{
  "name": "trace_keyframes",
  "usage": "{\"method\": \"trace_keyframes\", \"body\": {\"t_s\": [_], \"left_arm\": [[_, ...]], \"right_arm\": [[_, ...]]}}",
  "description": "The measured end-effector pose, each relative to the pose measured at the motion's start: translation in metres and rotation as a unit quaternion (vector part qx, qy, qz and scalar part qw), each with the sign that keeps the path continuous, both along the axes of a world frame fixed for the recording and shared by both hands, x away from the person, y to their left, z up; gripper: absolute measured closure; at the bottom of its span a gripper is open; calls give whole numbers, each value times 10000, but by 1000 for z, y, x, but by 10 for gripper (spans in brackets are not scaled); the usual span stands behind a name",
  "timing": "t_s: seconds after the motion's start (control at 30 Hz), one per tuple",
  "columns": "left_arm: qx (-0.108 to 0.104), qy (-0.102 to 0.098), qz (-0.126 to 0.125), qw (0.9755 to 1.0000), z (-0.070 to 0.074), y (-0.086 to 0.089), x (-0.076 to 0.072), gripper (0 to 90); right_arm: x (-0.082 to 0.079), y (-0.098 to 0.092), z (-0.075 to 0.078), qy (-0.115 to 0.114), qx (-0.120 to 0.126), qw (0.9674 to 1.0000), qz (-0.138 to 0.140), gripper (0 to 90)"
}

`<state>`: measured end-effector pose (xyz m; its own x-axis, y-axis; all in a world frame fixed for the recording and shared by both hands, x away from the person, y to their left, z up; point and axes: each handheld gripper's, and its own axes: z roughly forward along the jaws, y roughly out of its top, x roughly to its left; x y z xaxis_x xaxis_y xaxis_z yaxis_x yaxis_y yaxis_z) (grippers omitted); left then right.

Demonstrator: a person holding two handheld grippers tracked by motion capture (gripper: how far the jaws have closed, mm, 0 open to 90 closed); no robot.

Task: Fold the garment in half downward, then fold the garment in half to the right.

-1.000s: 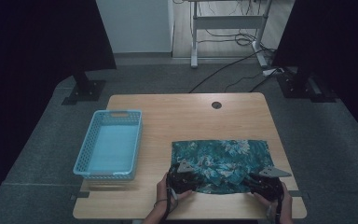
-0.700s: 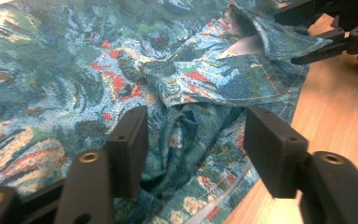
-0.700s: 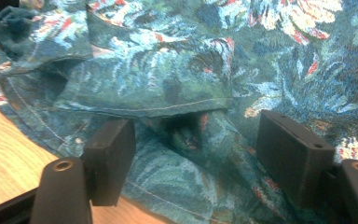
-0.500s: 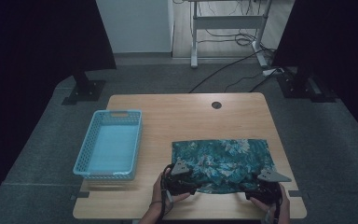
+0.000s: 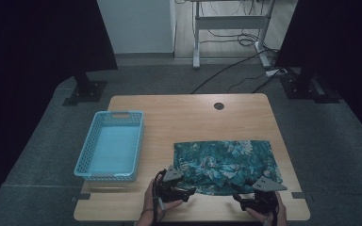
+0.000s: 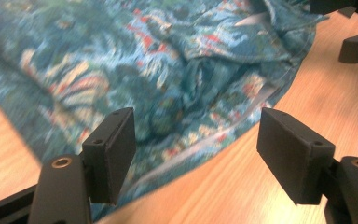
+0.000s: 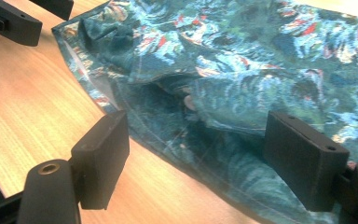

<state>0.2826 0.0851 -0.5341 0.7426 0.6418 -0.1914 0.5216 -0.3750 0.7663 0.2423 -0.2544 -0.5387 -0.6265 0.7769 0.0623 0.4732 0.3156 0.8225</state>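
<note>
A teal cloth with a leaf print [image 5: 226, 160] lies folded on the right half of the wooden table [image 5: 179, 117], its near edge rumpled. My left gripper [image 5: 189, 191] sits at the cloth's near left corner and my right gripper [image 5: 239, 198] at its near right corner, both close to the table's front edge. In the left gripper view the left gripper [image 6: 196, 140] has its jaws wide apart, the cloth [image 6: 168, 60] lying loose beneath and beyond them. The right gripper [image 7: 196, 144] stands the same way over the cloth's hem [image 7: 242, 93]. Both pairs of jaws have just been opening, and no pad presses on the cloth.
A light blue plastic basket [image 5: 111, 146] stands on the table's left side, nothing in it. A round cable hole [image 5: 218, 106] sits near the far edge. Cables and a desk frame [image 5: 231, 28] lie on the floor beyond the table.
Both grippers have let go of the cloth's near edge, opened their jaws and drawn back toward the table's front edge. The cloth lies where it was.
</note>
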Motion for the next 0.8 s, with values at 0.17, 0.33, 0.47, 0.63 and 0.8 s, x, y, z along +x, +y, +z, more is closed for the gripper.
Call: {"method": "trace_keyframes", "body": {"t_s": [0.17,0.33,0.47,0.63,0.8], "left_arm": [[-7,-7,119,9999,-1,13,-7,288],[29,10,251,9997,-4,26,-9,285],[-9,37,353,9994,-4,30,-6,285],[55,34,382,9993,-5,30,-6,291],[52,33,432,9990,-5,31,-5,282]], "right_arm": [[-2,5,-1,49,-31,10000,65,224],[-4,11,-3,58,-92,9998,170,220],[-6,13,-2,25,-106,9997,197,221],[-7,14,-2,-20,-124,9997,226,221],[-10,16,0,-103,-126,9995,265,220]]}}
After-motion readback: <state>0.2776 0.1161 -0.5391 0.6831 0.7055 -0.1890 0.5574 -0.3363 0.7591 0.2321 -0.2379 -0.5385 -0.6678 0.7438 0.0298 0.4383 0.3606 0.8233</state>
